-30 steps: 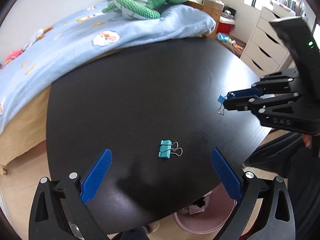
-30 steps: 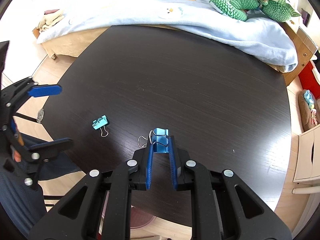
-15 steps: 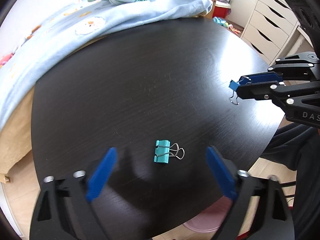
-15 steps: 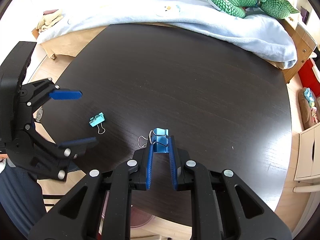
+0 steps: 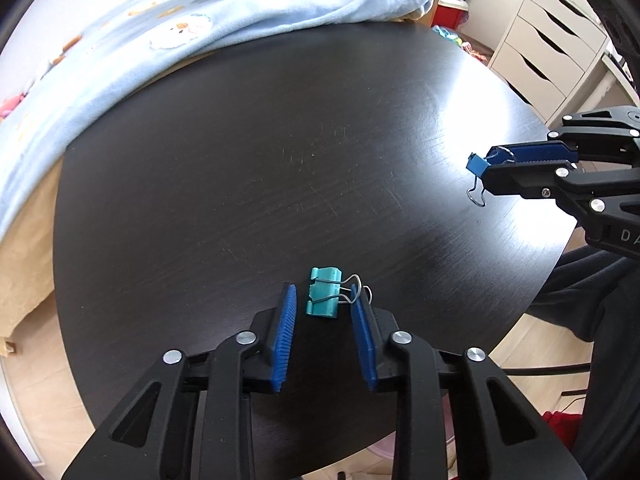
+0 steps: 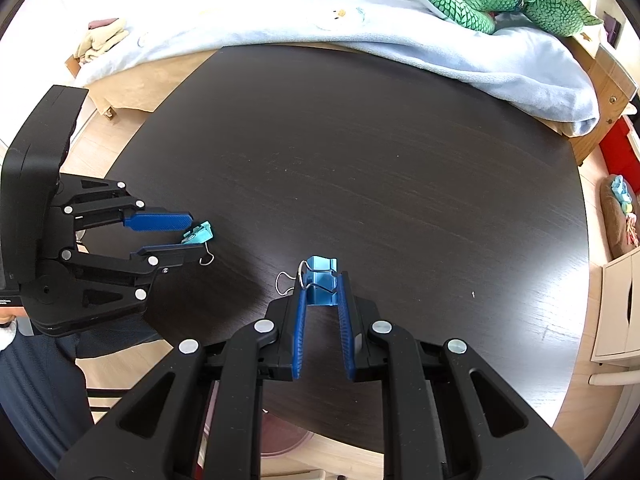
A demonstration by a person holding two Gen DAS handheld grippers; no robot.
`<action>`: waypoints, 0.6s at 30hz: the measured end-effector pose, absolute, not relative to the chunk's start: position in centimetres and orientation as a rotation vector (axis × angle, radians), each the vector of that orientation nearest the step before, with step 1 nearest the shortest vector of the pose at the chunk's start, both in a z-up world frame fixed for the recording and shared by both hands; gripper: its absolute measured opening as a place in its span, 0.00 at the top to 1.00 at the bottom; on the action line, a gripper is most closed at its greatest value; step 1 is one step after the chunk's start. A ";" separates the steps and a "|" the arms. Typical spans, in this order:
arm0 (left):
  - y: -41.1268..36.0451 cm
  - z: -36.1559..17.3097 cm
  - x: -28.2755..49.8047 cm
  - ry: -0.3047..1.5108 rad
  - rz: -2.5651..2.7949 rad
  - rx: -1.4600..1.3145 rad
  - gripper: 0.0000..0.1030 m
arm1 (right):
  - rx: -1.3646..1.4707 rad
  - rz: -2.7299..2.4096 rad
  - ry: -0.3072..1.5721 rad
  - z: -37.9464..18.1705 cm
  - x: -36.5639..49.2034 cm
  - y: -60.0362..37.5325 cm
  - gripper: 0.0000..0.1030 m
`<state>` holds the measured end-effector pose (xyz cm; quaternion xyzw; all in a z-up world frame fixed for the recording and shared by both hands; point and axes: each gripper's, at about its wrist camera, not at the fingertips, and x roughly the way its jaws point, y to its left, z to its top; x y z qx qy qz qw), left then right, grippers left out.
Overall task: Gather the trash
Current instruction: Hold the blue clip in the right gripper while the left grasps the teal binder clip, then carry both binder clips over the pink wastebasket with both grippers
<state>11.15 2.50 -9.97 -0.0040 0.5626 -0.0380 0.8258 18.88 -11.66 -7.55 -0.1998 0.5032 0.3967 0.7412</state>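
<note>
Teal clip (image 5: 324,292) between left claw (image 5: 323,295) fingertips, closing | right claw (image 6: 322,286) clamps blue clip (image 6: 320,280)

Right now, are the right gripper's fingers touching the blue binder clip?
Touching. In the right wrist view the blue binder clip sits pinched between the two fingers of the right gripper, both pressed against its sides with no gap.
</note>
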 end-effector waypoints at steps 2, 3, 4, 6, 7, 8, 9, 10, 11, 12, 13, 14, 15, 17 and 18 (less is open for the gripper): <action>2.5 -10.1 11.4 1.193 -0.084 -0.013 0.78 | -0.439 0.872 1.103 -7.6 18.8 -11.6 0.86; 2.5 -10.1 11.4 1.192 -0.083 -0.016 0.78 | -0.438 0.874 1.104 -7.6 18.8 -11.6 0.86; 2.5 -10.0 11.4 1.191 -0.082 -0.020 0.79 | -0.437 0.874 1.104 -7.6 18.8 -11.6 0.86; 2.5 -10.0 11.3 1.189 -0.078 -0.028 0.85 | -0.436 0.876 1.104 -7.7 18.8 -11.7 0.86; 2.6 -10.0 11.4 1.188 -0.071 -0.031 0.85 | -0.435 0.876 1.104 -7.7 18.8 -11.7 0.86; 2.5 -10.0 11.4 1.186 -0.067 -0.033 0.85 | -0.434 0.876 1.104 -7.7 18.8 -11.7 0.86; 2.5 -9.9 11.3 1.183 -0.066 -0.037 0.85 | -0.432 0.877 1.104 -7.8 18.8 -11.7 0.86; 2.5 -9.9 11.2 1.181 -0.065 -0.038 0.85 | -0.432 0.878 1.104 -7.8 18.7 -11.8 0.86; 2.5 -9.8 11.2 1.178 -0.063 -0.037 0.85 | -0.430 0.878 1.104 -7.8 18.7 -11.8 0.86; 2.5 -9.7 11.1 1.174 -0.060 -0.040 0.85 | -0.430 0.878 1.103 -7.7 18.7 -11.8 0.86; 2.4 -9.6 11.1 1.169 -0.057 -0.043 0.85 | -0.428 0.879 1.101 -7.7 18.7 -11.9 0.86; 2.4 -9.4 10.9 1.163 -0.055 -0.046 0.85 | -0.425 0.880 1.098 -7.6 18.6 -11.9 0.86; 2.3 -9.1 10.8 1.156 -0.055 -0.051 0.85 | -0.422 0.881 1.095 -7.5 18.5 -12.0 0.86; 2.2 -8.6 10.6 1.143 -0.054 -0.054 0.85 | -0.416 0.885 1.089 -7.3 18.3 -12.2 0.86; 2.1 -8.2 10.4 1.134 -0.055 -0.056 0.85 | -0.413 0.887 1.083 -7.1 18.1 -12.4 0.86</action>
